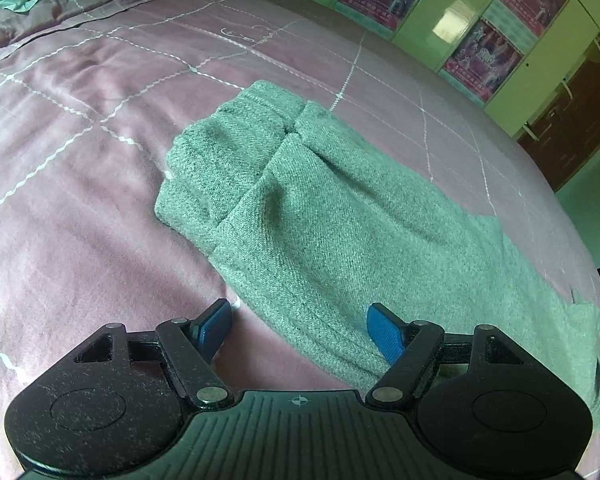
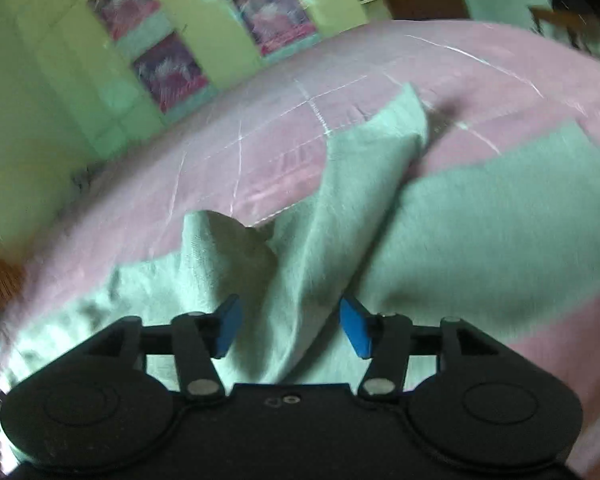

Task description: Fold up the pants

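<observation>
Green pants (image 1: 300,208) lie partly folded near the bed's (image 1: 80,120) right edge; soft, limp knit, best pinched at hems. Left gripper (image 1: 300,328) and right gripper (image 2: 292,324) gape, clamping nothing

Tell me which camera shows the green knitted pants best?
The left wrist view: the green knitted pants appear sharp there, lying partly folded on the pink quilted bedspread. The right wrist view is blurred and shows only a rumpled, raised fold of the pants.
</observation>
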The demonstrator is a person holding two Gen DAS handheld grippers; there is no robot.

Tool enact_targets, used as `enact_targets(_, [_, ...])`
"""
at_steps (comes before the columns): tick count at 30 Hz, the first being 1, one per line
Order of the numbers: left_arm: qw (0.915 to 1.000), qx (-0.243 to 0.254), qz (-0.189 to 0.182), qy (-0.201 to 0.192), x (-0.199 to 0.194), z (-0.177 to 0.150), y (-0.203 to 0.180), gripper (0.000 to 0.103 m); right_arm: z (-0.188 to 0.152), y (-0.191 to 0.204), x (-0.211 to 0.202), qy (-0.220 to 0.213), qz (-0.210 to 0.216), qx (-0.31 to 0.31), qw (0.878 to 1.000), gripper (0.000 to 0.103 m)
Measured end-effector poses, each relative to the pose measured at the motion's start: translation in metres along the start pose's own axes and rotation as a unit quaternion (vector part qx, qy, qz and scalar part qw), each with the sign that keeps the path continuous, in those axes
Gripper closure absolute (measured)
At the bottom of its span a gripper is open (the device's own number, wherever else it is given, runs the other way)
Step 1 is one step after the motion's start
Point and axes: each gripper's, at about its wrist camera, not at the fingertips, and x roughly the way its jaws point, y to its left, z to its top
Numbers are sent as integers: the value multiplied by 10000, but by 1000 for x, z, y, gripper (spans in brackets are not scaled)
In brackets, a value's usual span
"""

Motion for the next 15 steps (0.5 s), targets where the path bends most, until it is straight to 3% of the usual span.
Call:
enact_targets(3, [10000, 67, -12, -9, 0, -1, 0, 27, 8, 10, 26, 362, -565, -802, 9945, 51])
enact_targets(6, [10000, 73, -57, -24, -1, -2, 2, 27, 4, 5, 28, 494, -817, -1115, 9892, 92])
enact_targets(7, [9999, 81, -69, -28, -1, -2, 3, 27, 3, -1, 23, 510, -738, -1064, 9903, 96])
enact_targets(11, [9998, 149, -108, 8, -1, -2, 3, 27, -10, -9, -24, 200, -571, -656, 9960, 98])
enact_targets(15, [9996, 226, -162, 55, -1, 0, 4, 27, -25, -20, -17, 590, -709, -724, 9931, 92])
